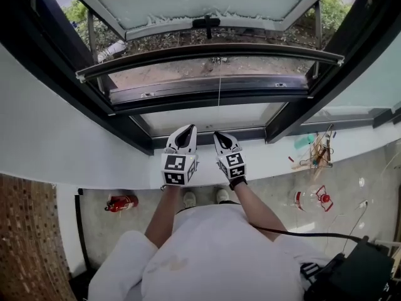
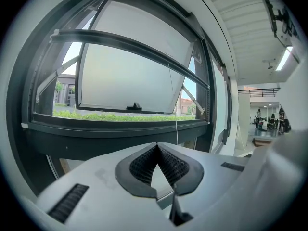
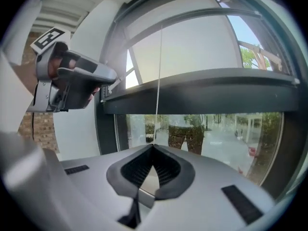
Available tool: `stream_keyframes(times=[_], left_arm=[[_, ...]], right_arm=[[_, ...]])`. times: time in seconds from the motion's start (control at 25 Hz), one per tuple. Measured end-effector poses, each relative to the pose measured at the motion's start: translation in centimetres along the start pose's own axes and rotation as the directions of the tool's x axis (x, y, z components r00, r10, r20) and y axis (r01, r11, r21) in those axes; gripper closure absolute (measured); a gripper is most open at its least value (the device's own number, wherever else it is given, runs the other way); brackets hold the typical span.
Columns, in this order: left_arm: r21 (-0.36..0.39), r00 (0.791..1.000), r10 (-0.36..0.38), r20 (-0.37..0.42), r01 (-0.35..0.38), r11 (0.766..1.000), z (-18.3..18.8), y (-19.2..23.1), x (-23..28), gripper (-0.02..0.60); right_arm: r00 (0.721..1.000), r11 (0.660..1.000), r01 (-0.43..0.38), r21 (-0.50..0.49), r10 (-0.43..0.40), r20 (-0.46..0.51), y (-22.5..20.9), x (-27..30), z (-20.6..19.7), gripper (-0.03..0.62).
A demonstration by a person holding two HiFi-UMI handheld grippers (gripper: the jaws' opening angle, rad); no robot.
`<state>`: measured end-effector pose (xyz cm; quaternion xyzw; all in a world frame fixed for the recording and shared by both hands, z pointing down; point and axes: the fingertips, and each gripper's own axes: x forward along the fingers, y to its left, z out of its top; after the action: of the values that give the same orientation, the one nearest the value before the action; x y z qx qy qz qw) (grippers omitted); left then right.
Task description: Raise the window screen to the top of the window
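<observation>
The window screen's dark bottom rail (image 1: pixel 207 54) hangs across the open window, above the frame's crossbar (image 1: pixel 213 96). A thin pull cord (image 1: pixel 219 99) drops from the rail to the tip of my right gripper (image 1: pixel 219 135). Its jaws are shut, seemingly pinching the cord's end. In the right gripper view the cord (image 3: pixel 159 71) runs straight up from the gripper (image 3: pixel 153 147) past the crossbar (image 3: pixel 207 95). My left gripper (image 1: pixel 186 130) sits just to the left, shut and empty. In the left gripper view the rail (image 2: pixel 130 42) and cord (image 2: pixel 174 105) are above that gripper (image 2: pixel 156 146).
The outward-tilted sash (image 1: pixel 207 5) stands beyond the rail. A white sill (image 1: pixel 94 162) runs below the window. On the floor lie a red fire extinguisher (image 1: pixel 122 202), a plastic bottle (image 1: pixel 310 199), small clutter (image 1: pixel 316 152) and a black case (image 1: pixel 360 271).
</observation>
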<state>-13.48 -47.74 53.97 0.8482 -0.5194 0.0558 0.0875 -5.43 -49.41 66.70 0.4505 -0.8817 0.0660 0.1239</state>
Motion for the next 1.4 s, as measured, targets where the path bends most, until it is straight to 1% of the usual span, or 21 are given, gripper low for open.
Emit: stream_keyframes(times=[0.08,0.2,0.4,0.64,0.8,0.96,1.12,1.24,1.4], left_arm=[[0.0,1.0,0.0,-0.003,0.0,1.0,0.0,0.2,0.1,0.58],[0.002,1.0,-0.005,-0.002,0.005,1.0,0.2,0.1,0.3,0.58],[0.012,1.0,-0.021,-0.008,0.021,1.0,0.3,-0.1,0.6,0.58],[0.006,0.999,-0.033,-0.018,0.033,0.999,0.1,-0.3,0.8,0.58],[0.002,0.999,-0.038,-0.021,0.039,0.999,-0.2,-0.3,1.0,0.58],[-0.004,0.999,-0.043,-0.02,0.043,0.999,-0.2,-0.3,1.2,0.58],[-0.019,0.999,-0.045,-0.017,0.045,0.999,-0.4,-0.4,1.3,0.58],[-0.05,0.999,-0.05,-0.008,0.049,0.998,-0.2,-0.3,1.2,0.58],[-0.055,0.998,-0.056,0.009,0.057,0.997,0.7,-0.5,1.2,0.58]], right_arm=[[1.0,1.0,0.001,-0.027,-0.001,0.014,0.1,0.2,0.7,0.592],[0.998,1.0,0.016,-0.019,-0.015,0.058,-0.5,0.1,2.2,0.592],[0.988,0.999,0.03,-0.022,-0.026,0.155,-0.9,0.0,6.3,0.592],[0.976,1.0,0.026,-0.008,-0.024,0.217,-0.7,-0.6,8.8,0.592],[0.948,0.999,0.027,-0.02,-0.019,0.319,-0.8,-1.6,12.1,0.592],[0.919,0.998,0.047,-0.049,-0.024,0.392,-1.1,-2.5,15.9,0.592],[0.896,0.997,0.047,-0.054,-0.019,0.443,-1.0,-3.6,18.4,0.592],[0.879,0.999,0.024,-0.041,-0.001,0.477,-0.4,-4.4,20.0,0.592],[0.859,0.999,0.007,-0.042,0.016,0.511,0.2,-5.3,22.1,0.592]])
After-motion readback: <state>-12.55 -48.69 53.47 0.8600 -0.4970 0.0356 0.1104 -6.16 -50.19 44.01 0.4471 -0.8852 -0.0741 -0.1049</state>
